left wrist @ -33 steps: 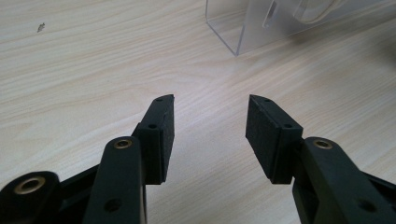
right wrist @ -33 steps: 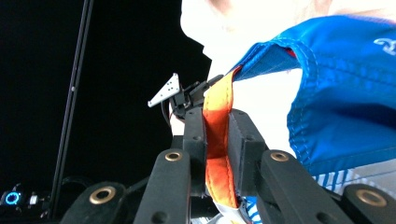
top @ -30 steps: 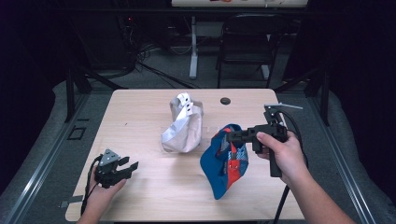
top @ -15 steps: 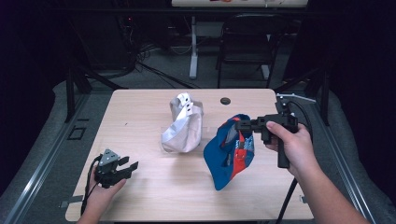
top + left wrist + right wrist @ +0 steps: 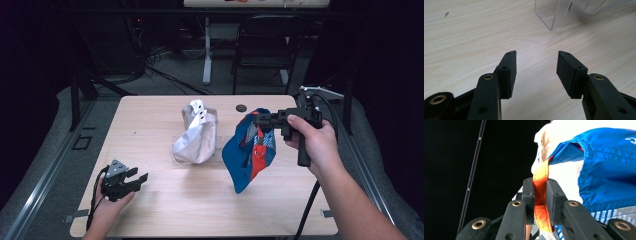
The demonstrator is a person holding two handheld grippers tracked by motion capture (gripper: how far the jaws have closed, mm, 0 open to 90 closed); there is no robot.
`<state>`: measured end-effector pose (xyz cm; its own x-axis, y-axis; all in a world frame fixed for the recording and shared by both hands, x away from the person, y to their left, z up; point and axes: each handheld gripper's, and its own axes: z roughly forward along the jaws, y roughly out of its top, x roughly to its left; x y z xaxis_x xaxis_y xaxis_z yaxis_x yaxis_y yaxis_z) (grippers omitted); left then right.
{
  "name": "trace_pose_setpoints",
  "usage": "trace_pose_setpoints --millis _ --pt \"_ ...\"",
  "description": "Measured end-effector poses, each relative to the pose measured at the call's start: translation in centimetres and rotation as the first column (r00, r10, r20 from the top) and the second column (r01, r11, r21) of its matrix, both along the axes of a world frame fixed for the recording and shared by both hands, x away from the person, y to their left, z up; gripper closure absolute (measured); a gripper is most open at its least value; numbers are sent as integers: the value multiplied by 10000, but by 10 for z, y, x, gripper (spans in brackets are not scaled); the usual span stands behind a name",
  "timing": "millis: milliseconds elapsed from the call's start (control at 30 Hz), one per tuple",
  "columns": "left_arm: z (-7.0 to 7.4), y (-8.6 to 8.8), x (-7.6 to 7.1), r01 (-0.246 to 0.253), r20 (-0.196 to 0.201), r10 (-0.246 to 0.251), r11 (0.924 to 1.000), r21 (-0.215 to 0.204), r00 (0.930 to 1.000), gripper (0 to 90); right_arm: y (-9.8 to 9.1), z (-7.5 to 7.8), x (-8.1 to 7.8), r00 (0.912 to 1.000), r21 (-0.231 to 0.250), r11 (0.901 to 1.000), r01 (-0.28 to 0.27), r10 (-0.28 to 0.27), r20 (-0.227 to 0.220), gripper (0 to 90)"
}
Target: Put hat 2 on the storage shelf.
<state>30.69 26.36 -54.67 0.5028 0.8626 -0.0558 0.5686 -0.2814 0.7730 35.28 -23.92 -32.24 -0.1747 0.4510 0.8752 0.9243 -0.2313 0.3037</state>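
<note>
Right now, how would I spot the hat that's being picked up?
Look at the wooden table. On its right side, the right gripper holds a cap up by an orange strap. It's bright blue and red; the white cap beside it is plain.

Overhead light brightens the table [image 5: 150, 130] against dark surroundings; the high view is soft, close fabric overexposed.

Your worktop [image 5: 150, 125]: pale wood grain, rectangular. Near its middle a clear plastic stand [image 5: 180, 150] rests directly on the surface and carries a white cap [image 5: 196, 135]; a small dark round disc [image 5: 241, 107] lies near the far edge.
</note>
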Motion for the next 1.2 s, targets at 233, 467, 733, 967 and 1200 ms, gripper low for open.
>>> trace_pose_setpoints --millis 233,467,733,967,1200 --pt "0 0 0 9 15 -9 10000 0 10000 505 -4 10 11 9994 -4 9994 342 -342 52 785" --pt "0 0 0 22 11 -22 10000 -10 10000 503 -5 16 21 9971 -76 9971 751 -750 117 785" --pt "0 -1 0 17 12 -17 10000 -30 10000 501 -6 21 34 9921 -116 9922 1241 -1239 176 785" --pt "-1 -1 0 38 -18 -38 10000 -72 10000 501 -2 22 47 9863 -194 9862 1645 -1643 112 785" --pt "0 0 1 31 39 -31 10000 -80 10000 501 6 22 58 9795 -193 9793 2017 -2016 45 785"
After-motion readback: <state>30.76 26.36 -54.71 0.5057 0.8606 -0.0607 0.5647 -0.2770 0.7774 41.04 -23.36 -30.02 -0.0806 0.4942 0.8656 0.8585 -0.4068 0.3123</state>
